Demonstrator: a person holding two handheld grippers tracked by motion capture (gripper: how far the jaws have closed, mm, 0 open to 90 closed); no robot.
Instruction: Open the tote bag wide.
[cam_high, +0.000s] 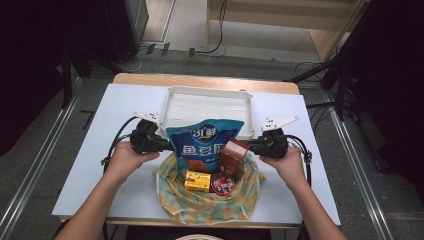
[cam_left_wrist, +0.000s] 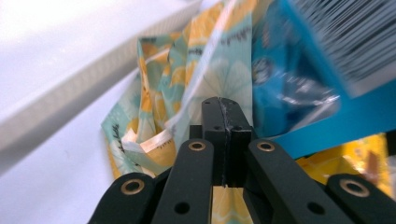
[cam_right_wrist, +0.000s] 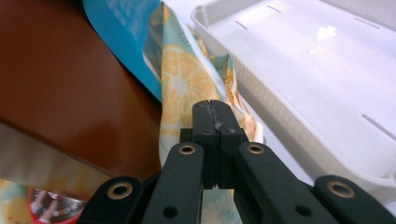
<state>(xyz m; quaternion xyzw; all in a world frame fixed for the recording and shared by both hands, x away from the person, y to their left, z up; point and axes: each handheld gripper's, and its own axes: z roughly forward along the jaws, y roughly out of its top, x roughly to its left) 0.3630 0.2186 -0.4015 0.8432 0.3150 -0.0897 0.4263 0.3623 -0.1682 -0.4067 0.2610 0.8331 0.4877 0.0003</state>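
Note:
A lemon-print cloth bag (cam_high: 207, 205) stands open at the table's front middle. In it are a tall blue snack pack (cam_high: 202, 140), a brown box (cam_high: 232, 155), a small yellow box (cam_high: 196, 181) and a round red tin (cam_high: 222, 182). My left gripper (cam_high: 167, 145) is shut on the bag's left rim, and my right gripper (cam_high: 250, 146) is shut on its right rim. In the left gripper view the closed gripper (cam_left_wrist: 223, 105) pinches the bag's fabric (cam_left_wrist: 219, 70) beside the blue pack (cam_left_wrist: 289, 84). In the right gripper view the closed gripper (cam_right_wrist: 212, 107) grips the bag's fabric (cam_right_wrist: 180, 79) next to the brown box (cam_right_wrist: 60, 79).
A white plastic tray (cam_high: 207, 107) lies just behind the bag, with nothing in it; its rim (cam_right_wrist: 261, 93) runs close to the right gripper. The white table sheet (cam_high: 125, 100) spreads to both sides. Cables and dark stands surround the table.

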